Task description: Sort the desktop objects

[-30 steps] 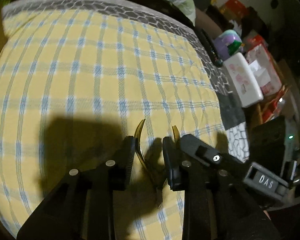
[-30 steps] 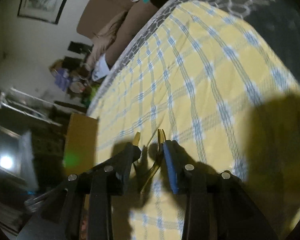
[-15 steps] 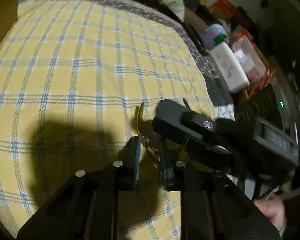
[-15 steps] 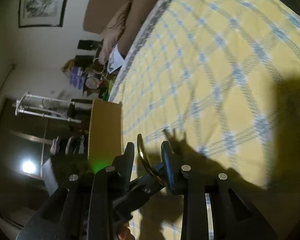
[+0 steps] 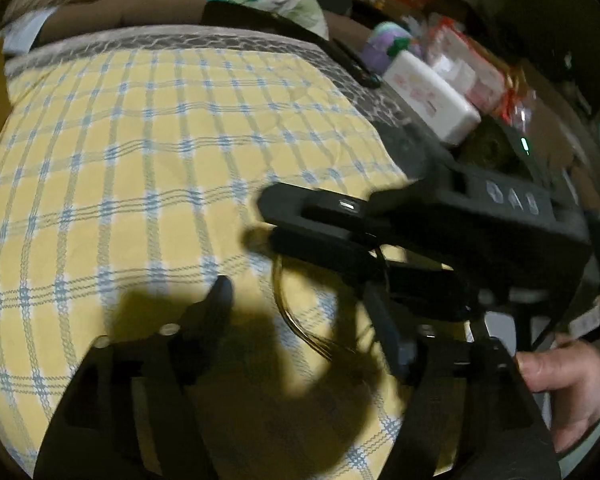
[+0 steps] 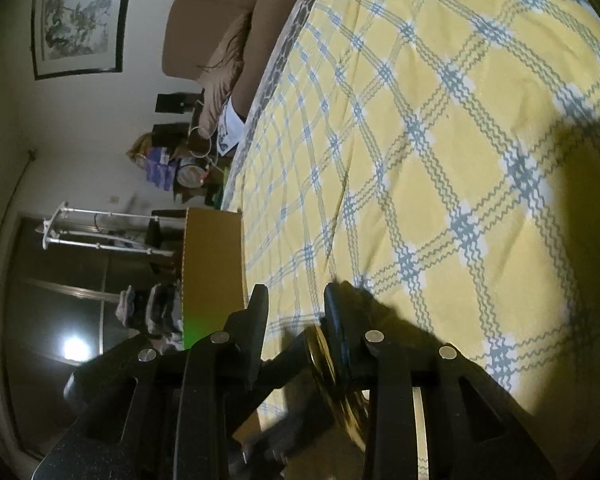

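Glasses (image 5: 300,320) with amber frames hung above the yellow checked table (image 5: 140,160), between the jaws of the left gripper (image 5: 300,312), which had just been opening and stood clear; the right gripper (image 6: 296,312) crossed from the right, pinching one temple

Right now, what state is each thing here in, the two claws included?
Left claw: open, its jaws just opened; the glasses sit between them, not gripped.
Right claw: its jaws just closed further, shut on the glasses.
Glasses: held by the right claw.
Tablecloth: spread flat.
Green light: lit.
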A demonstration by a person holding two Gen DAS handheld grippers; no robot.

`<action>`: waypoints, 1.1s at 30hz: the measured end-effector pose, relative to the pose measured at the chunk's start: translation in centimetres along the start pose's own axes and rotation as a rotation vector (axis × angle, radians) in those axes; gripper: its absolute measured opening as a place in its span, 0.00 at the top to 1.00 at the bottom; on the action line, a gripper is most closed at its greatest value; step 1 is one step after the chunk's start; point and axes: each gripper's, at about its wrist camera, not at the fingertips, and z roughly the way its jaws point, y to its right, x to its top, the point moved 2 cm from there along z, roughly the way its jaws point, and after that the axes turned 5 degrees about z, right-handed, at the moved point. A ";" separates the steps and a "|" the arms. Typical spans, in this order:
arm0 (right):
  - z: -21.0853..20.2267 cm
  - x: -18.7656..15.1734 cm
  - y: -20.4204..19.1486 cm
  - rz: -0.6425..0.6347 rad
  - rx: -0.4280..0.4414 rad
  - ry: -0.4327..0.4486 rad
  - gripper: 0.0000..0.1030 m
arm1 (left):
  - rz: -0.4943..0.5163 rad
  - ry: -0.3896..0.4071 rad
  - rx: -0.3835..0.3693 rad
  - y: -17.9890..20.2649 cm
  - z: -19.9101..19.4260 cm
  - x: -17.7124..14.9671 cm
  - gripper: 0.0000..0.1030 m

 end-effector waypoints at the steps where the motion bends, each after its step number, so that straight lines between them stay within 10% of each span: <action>1: -0.1 -0.1 0.1 0.004 -0.004 -0.004 0.74 | 0.023 0.002 0.035 0.7 0.0 -0.2 0.29; 10: -2.3 -0.3 0.9 0.025 -0.035 -0.054 0.76 | 0.125 0.011 0.109 2.4 0.7 -1.1 0.28; 15: -3.9 -1.1 1.1 0.048 -0.005 -0.035 0.72 | 0.135 0.008 0.073 2.2 0.2 -1.5 0.48; 19: -3.9 -1.6 0.5 0.023 -0.034 -0.005 0.73 | 0.092 -0.030 -0.016 2.8 0.0 -1.6 0.93; 33: -2.9 -3.8 -5.1 -0.005 0.045 0.000 0.78 | 0.037 -0.006 0.006 0.4 -4.8 -0.5 0.95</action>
